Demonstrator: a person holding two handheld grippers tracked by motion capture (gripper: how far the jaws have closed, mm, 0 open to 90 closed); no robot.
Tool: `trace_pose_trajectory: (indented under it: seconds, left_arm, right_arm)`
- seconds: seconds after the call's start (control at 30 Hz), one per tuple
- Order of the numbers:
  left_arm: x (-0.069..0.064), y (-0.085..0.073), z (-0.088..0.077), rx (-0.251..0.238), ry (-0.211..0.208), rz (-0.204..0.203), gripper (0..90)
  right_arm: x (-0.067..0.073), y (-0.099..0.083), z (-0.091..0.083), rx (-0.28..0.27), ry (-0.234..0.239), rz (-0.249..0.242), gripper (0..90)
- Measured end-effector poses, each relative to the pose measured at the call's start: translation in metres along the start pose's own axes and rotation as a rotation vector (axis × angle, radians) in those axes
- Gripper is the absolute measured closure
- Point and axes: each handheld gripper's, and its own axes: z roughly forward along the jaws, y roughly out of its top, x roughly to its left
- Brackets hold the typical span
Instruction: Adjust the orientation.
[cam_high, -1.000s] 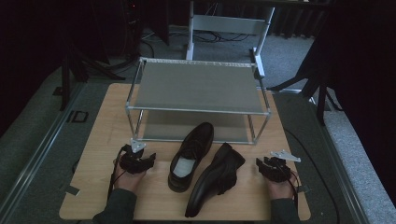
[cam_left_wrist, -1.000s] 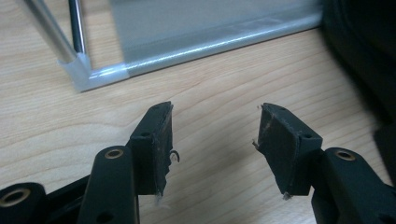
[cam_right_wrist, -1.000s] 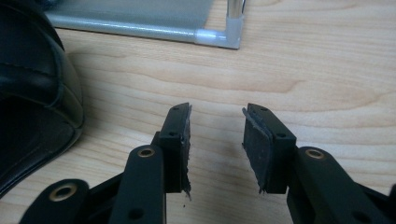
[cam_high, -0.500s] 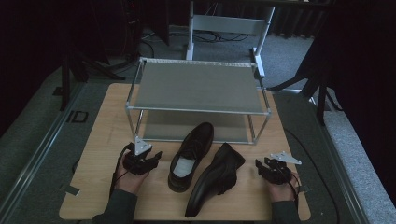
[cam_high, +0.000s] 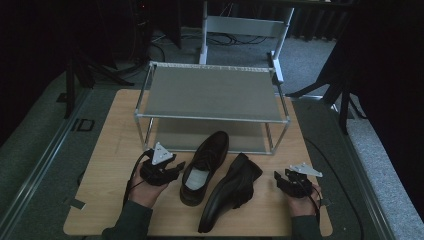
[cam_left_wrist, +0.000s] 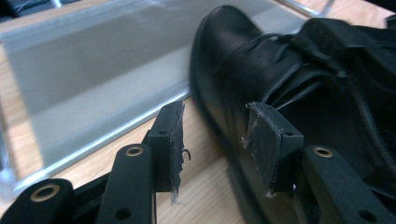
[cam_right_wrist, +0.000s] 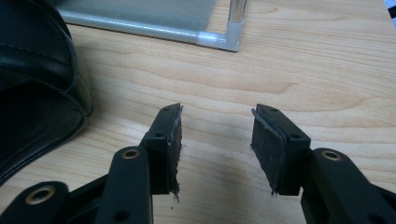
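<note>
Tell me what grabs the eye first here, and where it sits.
Two black shoes at the table's near middle: the left shoe upright, toe toward the rack, the right shoe tipped on its side. The grey two-shelf rack stands behind them with nothing on it. A gripper rests on each flank, the left gripper open beside the left shoe, the right gripper open over bare wood.

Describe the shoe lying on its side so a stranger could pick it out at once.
Start at the grey two-tier shoe rack on the wooden table. Two black leather shoes lie in front of it. Take the tipped shoe on the right, nearer the right gripper; the other, the upright shoe, shows its pale insole.
</note>
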Motion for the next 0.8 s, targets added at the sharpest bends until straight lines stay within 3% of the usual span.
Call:
trace_pose_trajectory:
  seconds: [0.13, 0.3, 0.4, 0.63, 0.8]
  left_arm:
    - [-0.008, 0.004, 0.005, -0.002, -0.041, 0.03, 54.6]
    - [-0.013, 0.009, 0.011, 0.004, -0.055, 0.051, 53.2]
    - [-0.017, 0.011, 0.017, 0.032, -0.066, 0.084, 52.5]
    - [-0.022, 0.012, 0.031, 0.091, -0.035, 0.134, 52.5]
    - [-0.022, 0.014, 0.038, 0.11, -0.016, 0.145, 53.5]
  right_arm:
    - [0.0, -0.001, 0.001, 0.004, -0.003, -0.007, 51.4]
    - [0.001, -0.001, 0.002, 0.009, -0.011, -0.017, 51.2]
    - [0.001, -0.001, 0.002, 0.009, -0.016, -0.017, 51.0]
    - [0.001, -0.002, 0.002, 0.009, -0.024, -0.016, 51.2]
    - [0.001, -0.002, 0.002, 0.009, -0.03, -0.019, 51.1]
